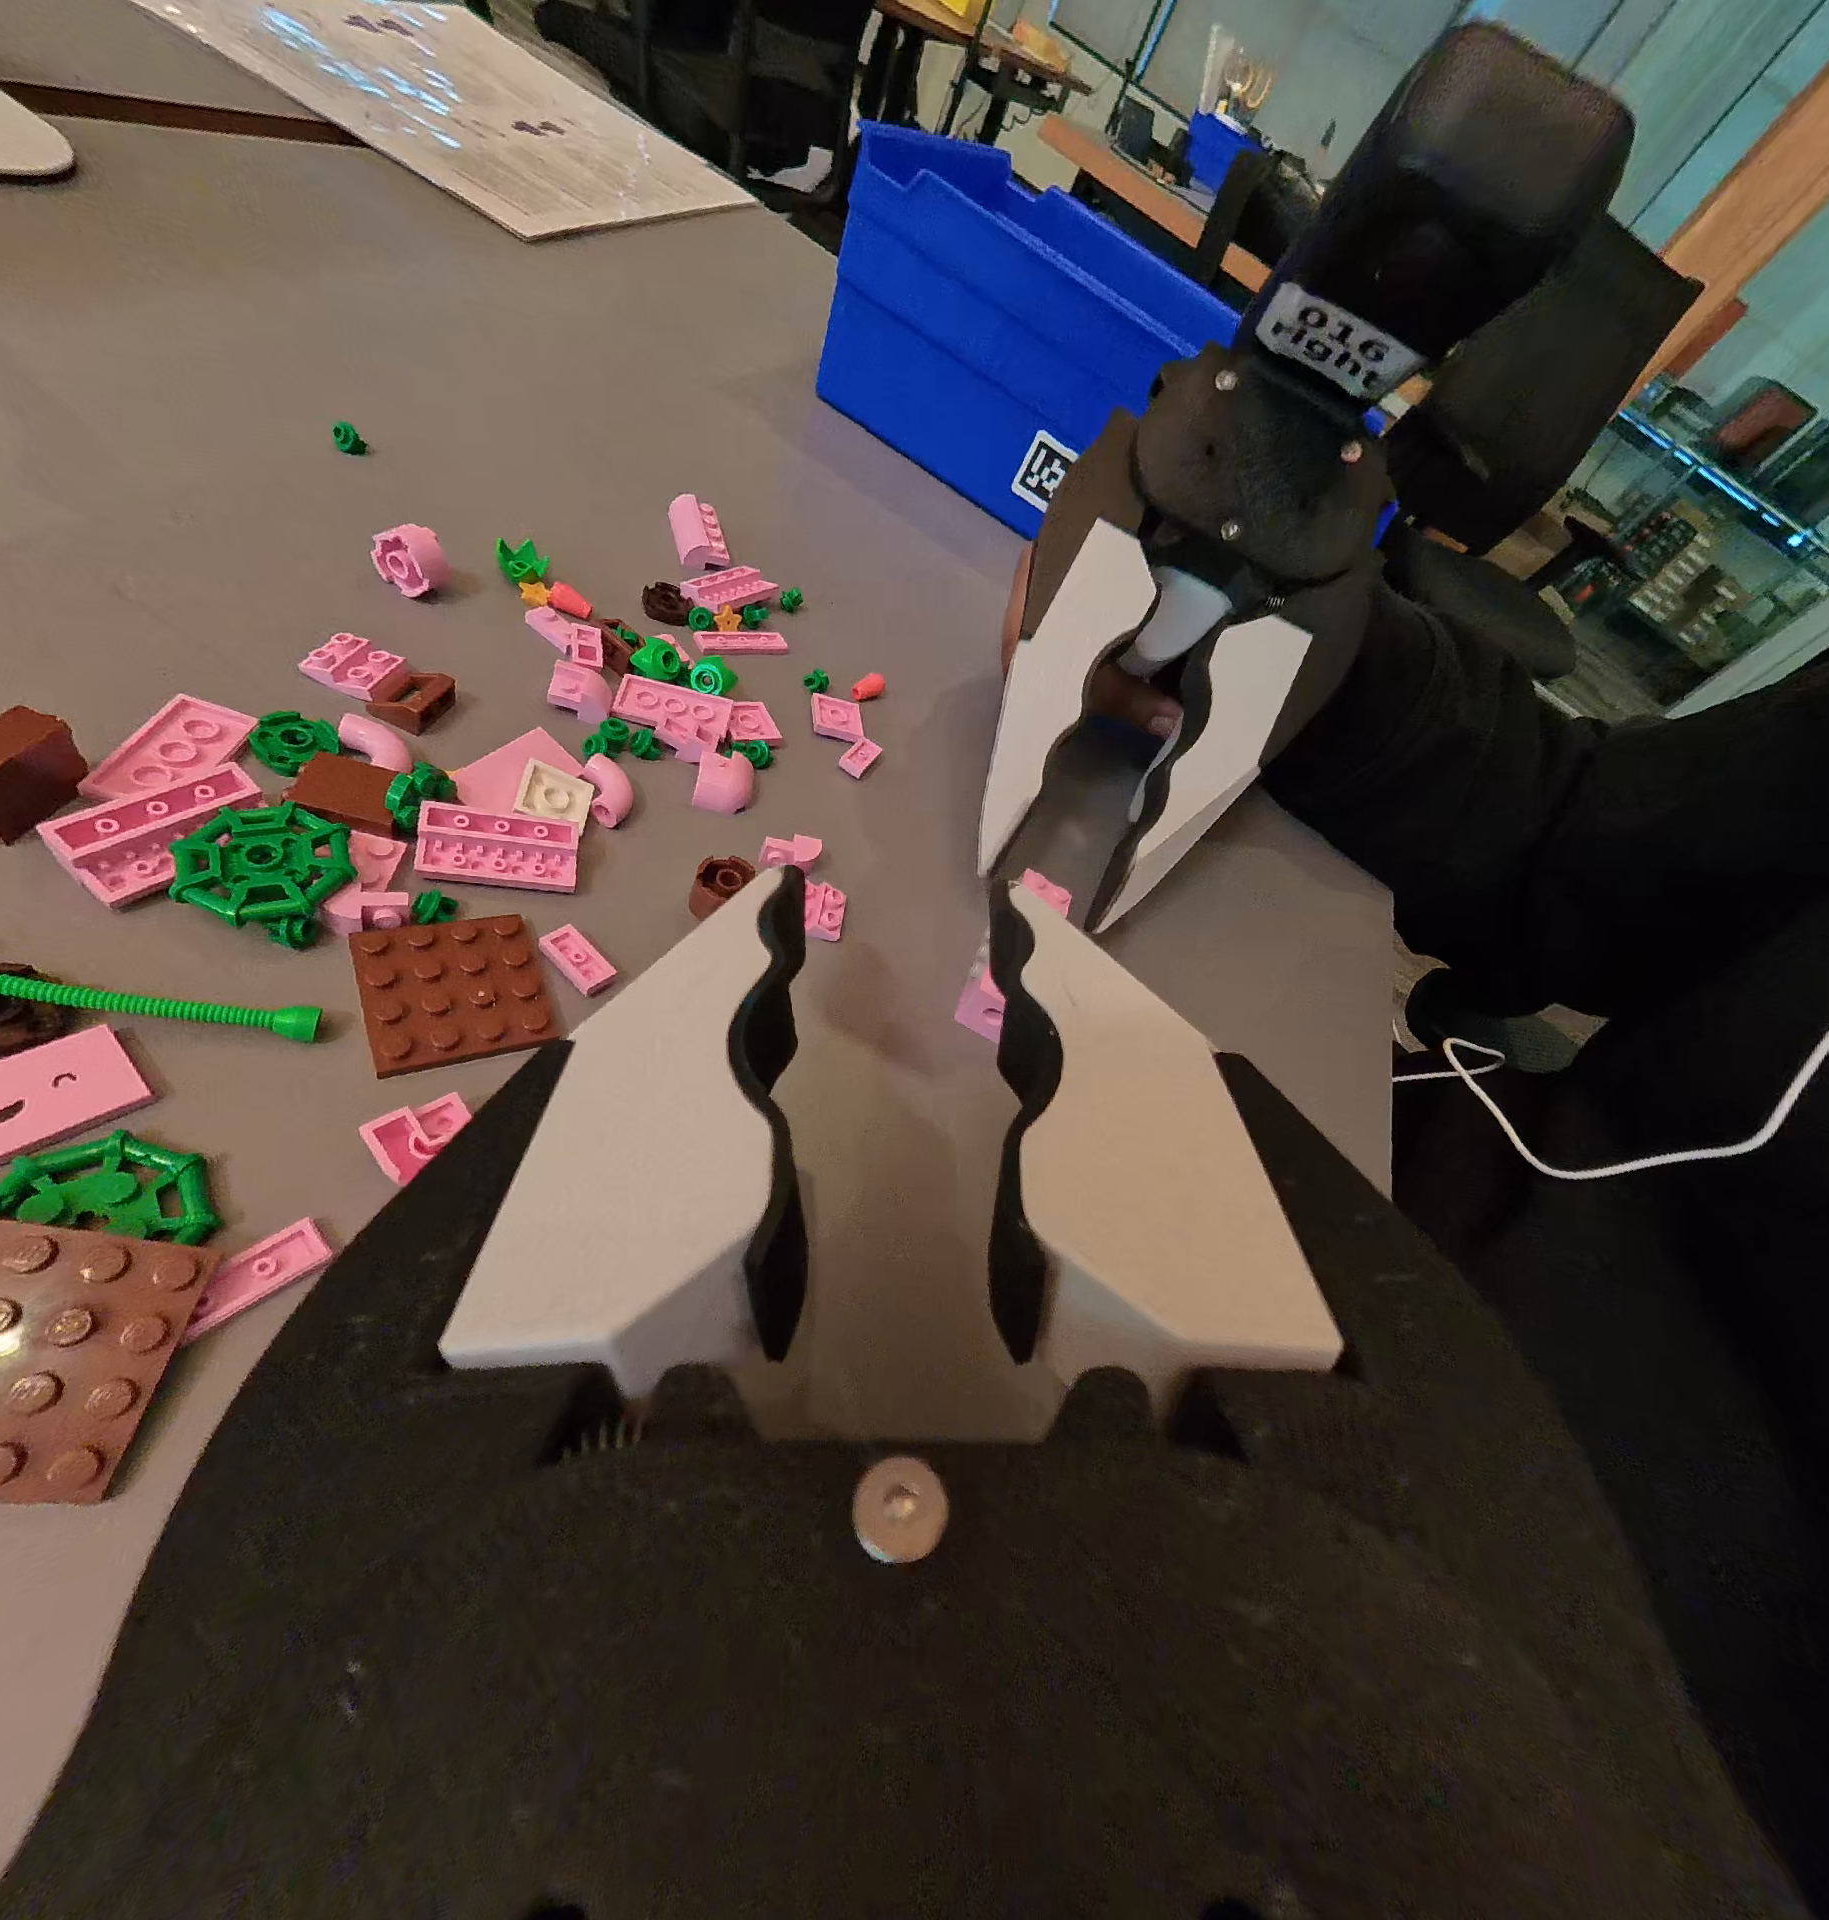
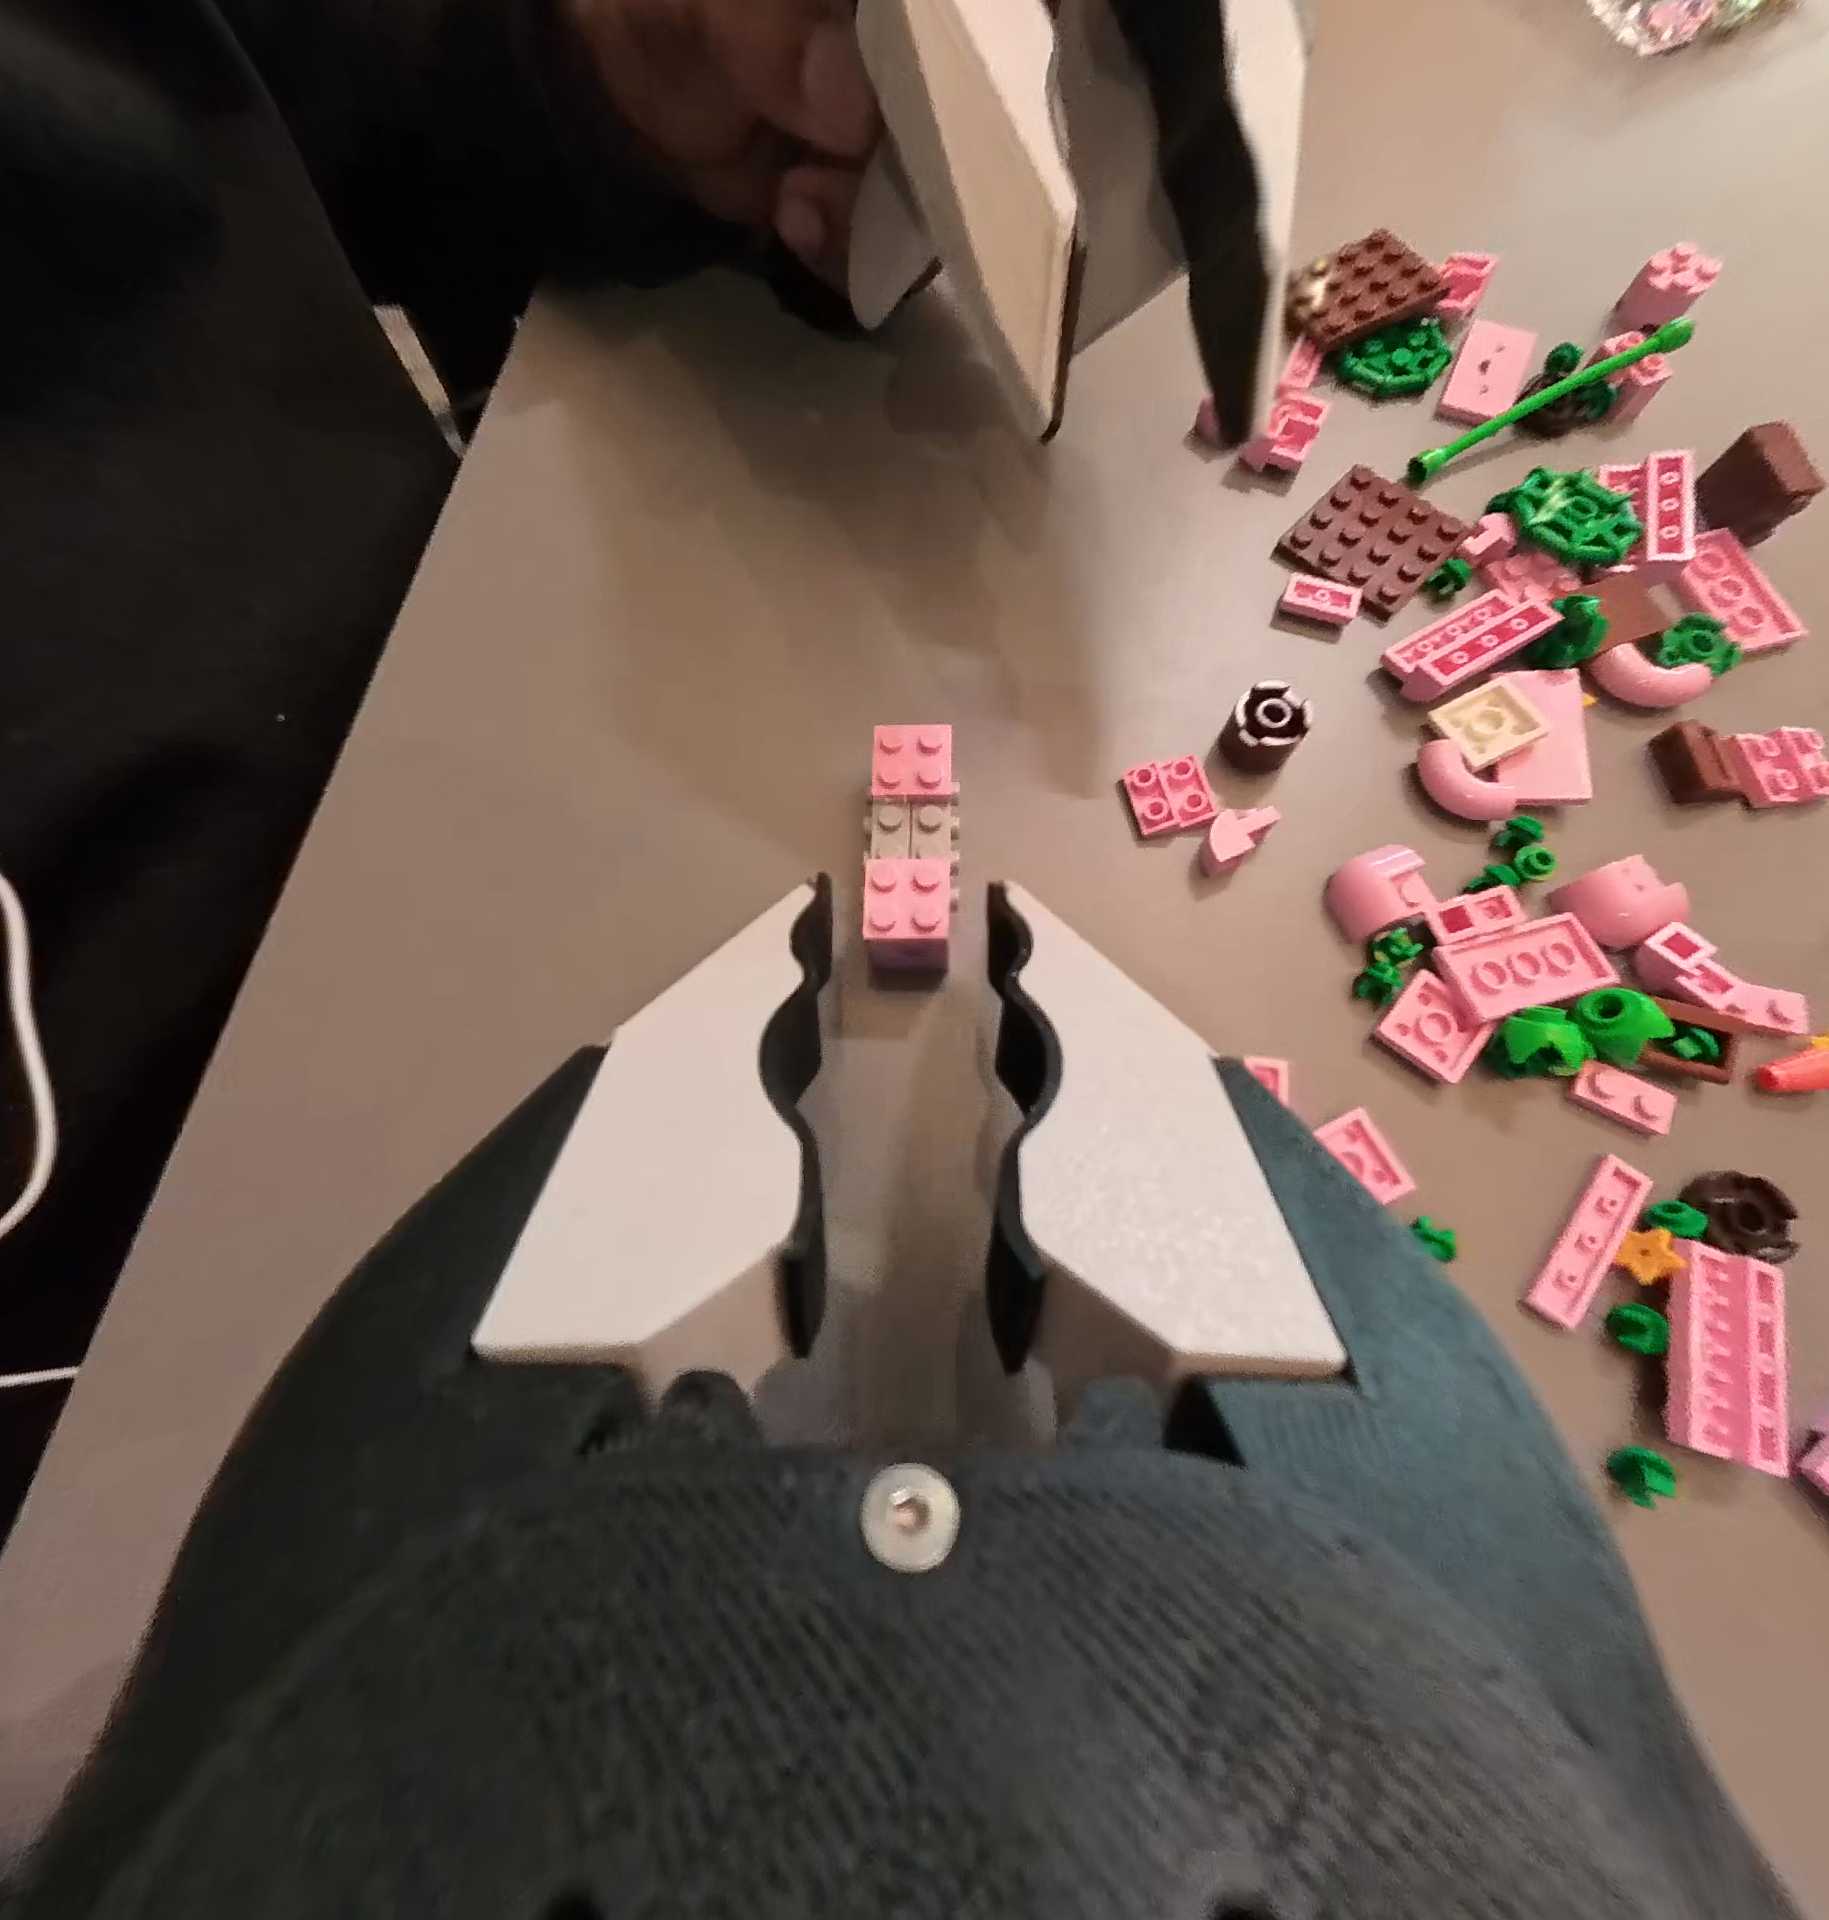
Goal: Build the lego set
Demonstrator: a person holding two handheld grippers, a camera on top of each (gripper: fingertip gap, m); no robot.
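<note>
The right gripper [image 2: 902,902] stands partly open and empty, its jaws set a little wider than the small pink-and-grey assembly [image 2: 911,847] that lies on the bench [image 2: 681,582] just ahead of its tips, the near pink block already between them. That assembly is a short row: a pink two-by-two block at the far end, a grey piece in the middle, another pink block at the near end. It sits on bare bench, left of the loose heap of pink, green and brown parts [image 2: 1492,644] in the right wrist view. The left gripper [image 1: 894,904] is also open with nothing in it, hovering just above the bench close to the same assembly, whose pink edge shows beside its right finger in the left wrist view. The step in hand looks like taking hold of the assembly so a further piece can go on. To do it well, the right gripper should come forward squarely along the row, keep both fingers level with the bench and close on the flat sides of the near pink block, not on the studs, so the row does not twist or split at the grey joint. The left gripper should stay clear of the closing jaws and fetch the next part from the heap; the brown round piece [image 2: 1267,725] and the small pink plate [image 2: 1168,795] lie nearest.
</note>
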